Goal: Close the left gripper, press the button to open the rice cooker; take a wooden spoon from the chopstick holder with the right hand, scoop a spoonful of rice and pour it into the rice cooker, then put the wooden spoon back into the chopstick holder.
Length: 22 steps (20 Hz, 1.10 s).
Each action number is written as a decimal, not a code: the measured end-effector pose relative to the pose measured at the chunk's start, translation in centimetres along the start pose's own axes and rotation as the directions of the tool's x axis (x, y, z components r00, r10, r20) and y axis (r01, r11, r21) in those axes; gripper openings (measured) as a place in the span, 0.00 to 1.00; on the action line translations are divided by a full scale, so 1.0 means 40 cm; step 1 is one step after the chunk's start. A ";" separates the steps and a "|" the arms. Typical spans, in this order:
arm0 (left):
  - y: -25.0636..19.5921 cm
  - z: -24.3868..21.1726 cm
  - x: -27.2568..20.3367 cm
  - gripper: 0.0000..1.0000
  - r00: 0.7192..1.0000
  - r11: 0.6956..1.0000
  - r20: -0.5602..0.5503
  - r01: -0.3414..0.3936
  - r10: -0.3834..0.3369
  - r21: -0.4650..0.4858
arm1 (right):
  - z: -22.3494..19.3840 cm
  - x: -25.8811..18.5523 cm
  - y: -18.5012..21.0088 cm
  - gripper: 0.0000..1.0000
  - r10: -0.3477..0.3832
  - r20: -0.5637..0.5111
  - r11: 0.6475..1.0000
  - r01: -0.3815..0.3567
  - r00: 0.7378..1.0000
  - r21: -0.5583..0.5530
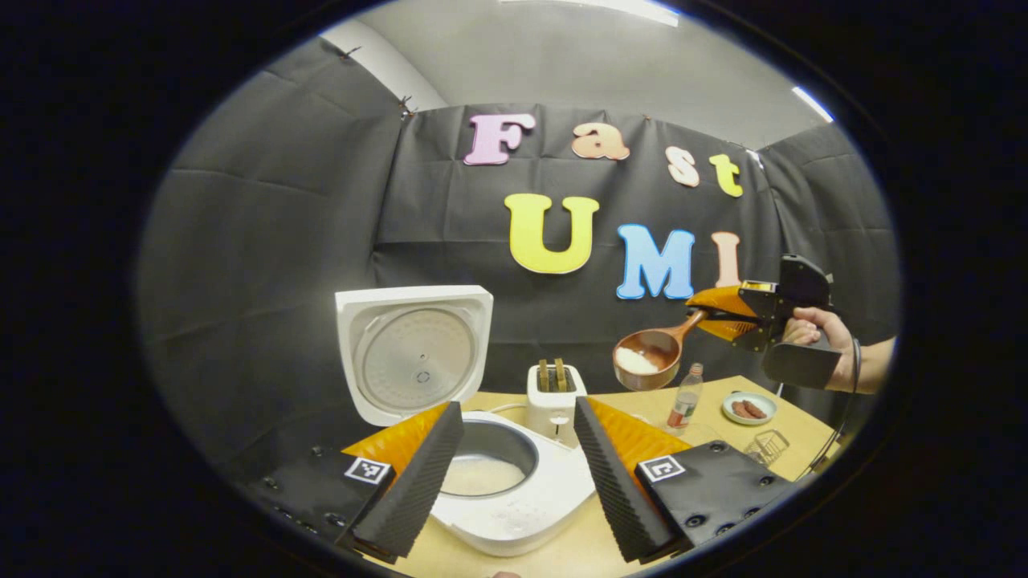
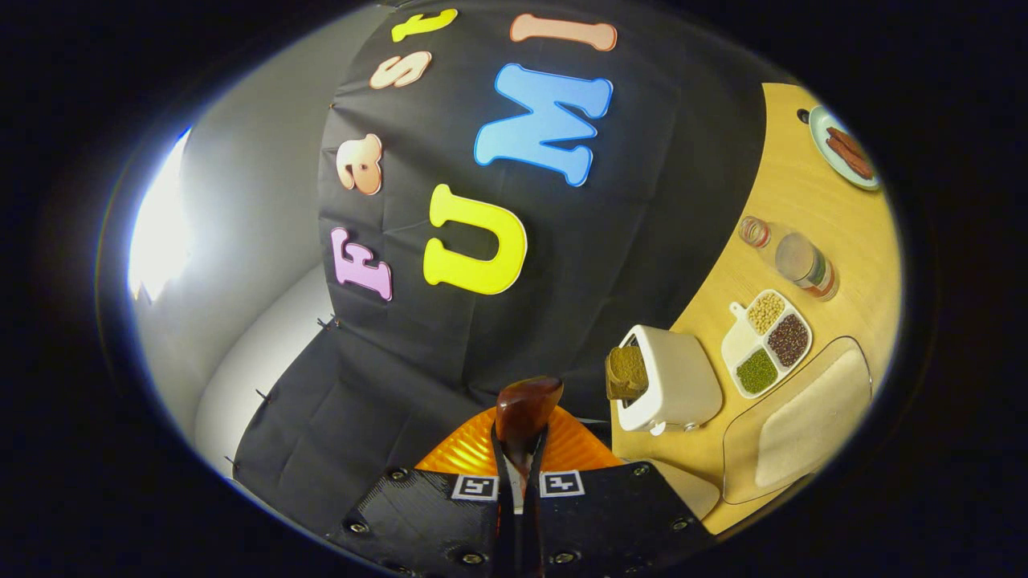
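Note:
The white rice cooker (image 1: 522, 514) stands open, its lid (image 1: 414, 353) upright and some rice in its pot (image 1: 482, 475). My left gripper (image 1: 514, 478) is open just in front of the cooker, nothing between its fingers. To the upper right a hand holds my right gripper (image 1: 711, 315), shut on the handle of the wooden spoon (image 1: 652, 357). The spoon's bowl holds rice and hangs in the air to the right of the cooker, above the table. In the right gripper view the gripper (image 2: 520, 470) clamps the spoon handle (image 2: 524, 413), and the view is rolled sideways.
A white toaster (image 1: 556, 395) with bread stands behind the cooker. A bottle (image 1: 684, 399), a plate of sausages (image 1: 748, 408) and a small wire basket (image 1: 767, 445) sit to the right. A divided dish of beans (image 2: 763, 341) and a clear rice container (image 2: 803, 417) lie near the toaster (image 2: 671, 381).

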<state>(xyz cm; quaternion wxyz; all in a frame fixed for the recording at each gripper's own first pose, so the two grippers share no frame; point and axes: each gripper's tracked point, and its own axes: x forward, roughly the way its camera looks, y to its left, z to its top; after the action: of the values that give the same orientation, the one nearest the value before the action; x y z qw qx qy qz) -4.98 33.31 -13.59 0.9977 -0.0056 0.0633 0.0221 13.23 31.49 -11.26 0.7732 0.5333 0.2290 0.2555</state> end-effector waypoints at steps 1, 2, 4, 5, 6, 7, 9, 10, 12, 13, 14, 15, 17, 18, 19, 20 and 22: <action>0.012 -0.003 -0.001 0.96 1.000 1.000 -0.001 -0.008 0.008 -0.004 | -0.017 0.018 0.009 0.04 0.002 -0.016 1.000 -0.002 1.000 -0.013; 0.024 -0.007 -0.005 0.96 1.000 1.000 -0.003 -0.017 0.017 -0.007 | -0.030 0.036 0.014 0.04 0.001 -0.032 1.000 -0.001 0.999 -0.025; 0.040 -0.007 -0.016 0.96 1.000 0.999 0.001 -0.031 0.031 -0.019 | -0.064 0.072 0.026 0.04 0.000 -0.066 0.999 -0.004 0.998 -0.051; 0.045 -0.009 -0.020 0.96 0.999 0.999 0.002 -0.034 0.034 -0.026 | -0.082 0.088 0.033 0.04 -0.001 -0.084 0.998 -0.005 0.996 -0.068; 0.051 -0.011 -0.027 0.96 0.999 0.999 0.001 -0.038 0.038 -0.031 | -0.099 0.106 0.034 0.04 -0.004 -0.102 0.996 -0.005 0.995 -0.090; 0.056 -0.018 -0.031 0.96 0.999 0.999 -0.003 -0.041 0.041 -0.034 | -0.121 0.125 0.040 0.05 -0.008 -0.120 0.993 -0.006 0.993 -0.114; 0.067 -0.039 -0.037 0.96 0.999 0.998 -0.013 -0.050 0.050 -0.034 | -0.156 0.159 0.041 0.05 -0.010 -0.153 0.989 -0.013 0.988 -0.147; 0.070 -0.050 -0.044 0.96 0.998 0.998 -0.017 -0.056 0.055 -0.037 | -0.179 0.175 0.044 0.05 -0.010 -0.170 0.987 -0.018 0.985 -0.159; 0.080 -0.053 -0.057 0.96 0.998 0.997 -0.020 -0.066 0.065 -0.046 | -0.217 0.209 0.041 0.04 -0.013 -0.197 0.984 -0.022 0.980 -0.175; 0.084 -0.058 -0.061 0.96 0.997 0.996 -0.023 -0.073 0.072 -0.049 | -0.240 0.227 0.035 0.04 -0.022 -0.214 0.982 -0.019 0.977 -0.187; 0.088 -0.062 -0.063 0.96 0.997 0.996 -0.024 -0.077 0.076 -0.053 | -0.263 0.241 0.033 0.04 -0.029 -0.229 0.980 -0.018 0.973 -0.200; 0.093 -0.062 -0.069 0.96 0.996 0.995 -0.025 -0.081 0.080 -0.055 | -0.283 0.257 0.025 0.04 -0.038 -0.247 0.975 -0.018 0.968 -0.223; 0.097 -0.065 -0.080 0.96 0.996 0.994 -0.024 -0.092 0.090 -0.054 | -0.327 0.288 0.016 0.04 -0.063 -0.280 0.954 -0.025 0.958 -0.299; 0.100 -0.066 -0.082 0.96 0.995 0.994 -0.025 -0.096 0.095 -0.056 | -0.352 0.301 0.015 0.04 -0.075 -0.295 0.935 -0.035 0.953 -0.352; 0.100 -0.063 -0.084 0.96 0.995 0.993 -0.025 -0.101 0.099 -0.060 | -0.371 0.311 0.015 0.04 -0.085 -0.311 0.911 -0.052 0.947 -0.409; 0.098 -0.066 -0.088 0.96 0.994 0.993 -0.024 -0.104 0.102 -0.065 | -0.395 0.321 0.021 0.04 -0.090 -0.324 0.884 -0.075 0.942 -0.462; 0.093 -0.075 -0.094 0.96 0.994 0.991 -0.027 -0.109 0.107 -0.074 | -0.442 0.342 0.037 0.04 -0.103 -0.346 0.812 -0.122 0.933 -0.571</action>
<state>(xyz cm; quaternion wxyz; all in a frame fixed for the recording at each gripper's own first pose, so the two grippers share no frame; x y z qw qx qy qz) -9.26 36.83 -16.12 0.9934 -0.0400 0.0741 0.0785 12.38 53.20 -16.75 0.8423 0.2155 0.2746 0.4108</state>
